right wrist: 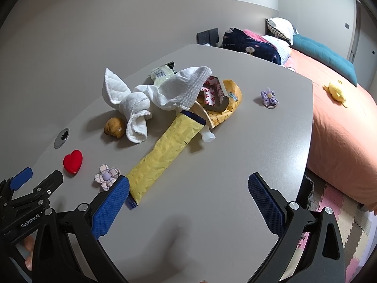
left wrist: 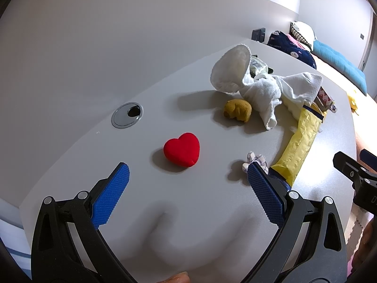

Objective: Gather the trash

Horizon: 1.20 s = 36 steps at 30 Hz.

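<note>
Both grippers, left gripper (left wrist: 188, 174) and right gripper (right wrist: 188, 186), are hovering with jaws spread wide, holding nothing; beyond them the yellow wrapper (right wrist: 165, 155) (likely trash) is lying uncollected beside the white towel (right wrist: 150, 96).

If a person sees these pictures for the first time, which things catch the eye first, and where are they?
The red heart stands out, alone on the grey table near the left gripper. Behind it lies a white towel, heaped on other litter, and a long yellow wrapper reaches from the heap toward the right gripper.
</note>
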{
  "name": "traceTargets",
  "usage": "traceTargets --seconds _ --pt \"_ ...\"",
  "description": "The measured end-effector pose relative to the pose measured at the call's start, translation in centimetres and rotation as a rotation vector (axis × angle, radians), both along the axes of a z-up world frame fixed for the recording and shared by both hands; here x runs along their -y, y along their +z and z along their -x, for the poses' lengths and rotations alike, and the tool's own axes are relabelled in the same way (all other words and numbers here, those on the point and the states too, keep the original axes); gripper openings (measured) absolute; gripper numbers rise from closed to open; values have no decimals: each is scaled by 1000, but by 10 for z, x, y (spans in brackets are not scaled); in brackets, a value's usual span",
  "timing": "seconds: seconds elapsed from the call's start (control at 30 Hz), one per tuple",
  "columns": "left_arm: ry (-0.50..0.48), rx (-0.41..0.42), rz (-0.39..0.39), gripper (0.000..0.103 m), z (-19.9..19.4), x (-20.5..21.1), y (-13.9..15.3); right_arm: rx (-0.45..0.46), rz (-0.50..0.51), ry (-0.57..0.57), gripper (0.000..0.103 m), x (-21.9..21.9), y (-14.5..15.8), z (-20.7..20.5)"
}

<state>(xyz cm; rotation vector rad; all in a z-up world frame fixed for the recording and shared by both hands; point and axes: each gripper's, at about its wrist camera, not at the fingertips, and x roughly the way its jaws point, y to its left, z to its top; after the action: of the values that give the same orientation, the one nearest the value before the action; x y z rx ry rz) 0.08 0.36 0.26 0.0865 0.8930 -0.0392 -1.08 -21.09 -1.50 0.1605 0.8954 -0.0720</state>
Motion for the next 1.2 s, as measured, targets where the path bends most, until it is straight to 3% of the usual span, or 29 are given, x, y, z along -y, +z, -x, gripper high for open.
traceTargets --seconds 1.2 --pt "0 -8 -5 97 0 2 -3 0 -2 -1 100 1 0 -1"
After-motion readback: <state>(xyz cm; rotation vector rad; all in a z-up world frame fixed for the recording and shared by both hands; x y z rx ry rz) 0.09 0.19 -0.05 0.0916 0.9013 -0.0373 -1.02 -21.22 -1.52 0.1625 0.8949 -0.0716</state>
